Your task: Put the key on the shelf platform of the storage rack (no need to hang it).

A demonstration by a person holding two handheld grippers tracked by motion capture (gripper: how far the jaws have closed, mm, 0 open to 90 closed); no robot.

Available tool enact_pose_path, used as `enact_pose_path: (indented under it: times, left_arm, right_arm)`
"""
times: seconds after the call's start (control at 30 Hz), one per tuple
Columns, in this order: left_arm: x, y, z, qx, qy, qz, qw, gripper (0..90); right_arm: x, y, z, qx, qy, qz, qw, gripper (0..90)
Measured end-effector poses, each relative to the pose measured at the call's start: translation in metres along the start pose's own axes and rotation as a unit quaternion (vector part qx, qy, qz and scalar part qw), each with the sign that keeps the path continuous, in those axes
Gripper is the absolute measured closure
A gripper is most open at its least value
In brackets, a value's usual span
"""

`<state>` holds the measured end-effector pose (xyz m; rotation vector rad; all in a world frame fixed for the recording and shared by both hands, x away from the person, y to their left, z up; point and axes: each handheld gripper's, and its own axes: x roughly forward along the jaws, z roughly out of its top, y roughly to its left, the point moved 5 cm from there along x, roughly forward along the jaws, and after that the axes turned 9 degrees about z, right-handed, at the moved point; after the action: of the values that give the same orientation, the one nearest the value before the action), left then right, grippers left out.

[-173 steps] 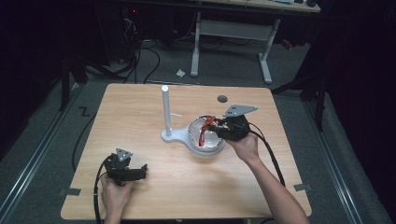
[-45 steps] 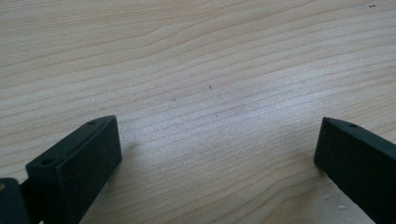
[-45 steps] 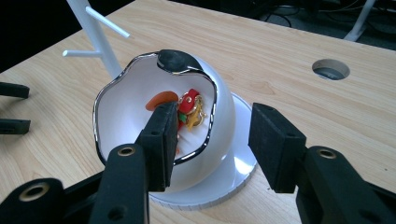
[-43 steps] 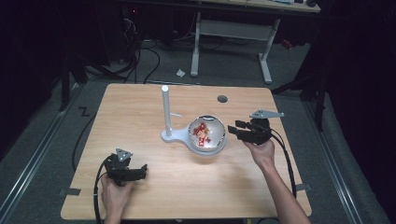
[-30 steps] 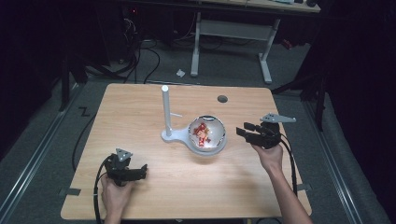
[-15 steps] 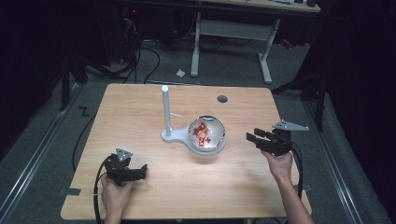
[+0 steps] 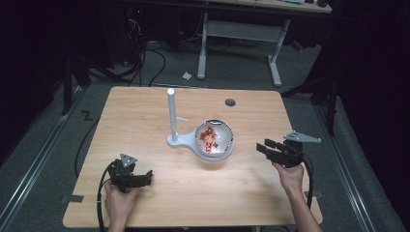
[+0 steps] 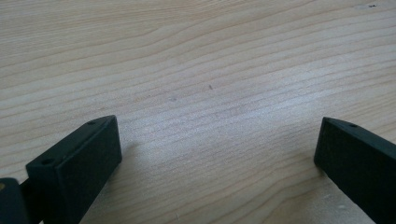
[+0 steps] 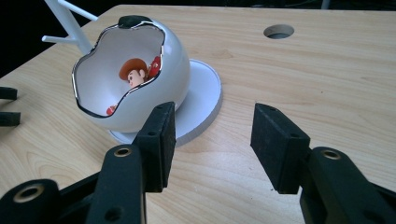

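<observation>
Overhead light is brightening the table; surroundings are staying dark. High view is looking soft, grainy. Jaws are blurring in both gripper views, casting faint shadows.

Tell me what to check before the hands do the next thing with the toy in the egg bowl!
1. Toy figure lies inside the egg bowl: ok.
2. Egg bowl sits on its white stand: ok.
3. Right gripper open, nothing between its jaws: ok.
4. Right gripper apart from the egg bowl: ok.
5. Left gripper open over bare table: ok.
6. Whether the egg bowl is fixed to the stand: cannot tell.
</observation>
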<state>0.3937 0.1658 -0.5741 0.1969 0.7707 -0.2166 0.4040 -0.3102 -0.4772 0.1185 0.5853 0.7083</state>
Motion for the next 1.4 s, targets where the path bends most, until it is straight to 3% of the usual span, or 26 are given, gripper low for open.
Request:
enact_pose_path:
  times: [1.0, 1.4]
  left_arm:
    - [0.0, 0.0, 0.0, -0.001, -0.001, 0.001, 1.0, 0.9]
    - [0.0, 0.0, 0.0, -0.001, -0.001, 0.001, 1.0, 0.9]
  right_arm:
    - [0.014, 0.006, -0.032, 0.011, 0.021, 0.005, 0.9997, 50.2]
    - [0.019, 0.006, -0.044, 0.005, 0.035, -0.006, 0.9993, 48.4]
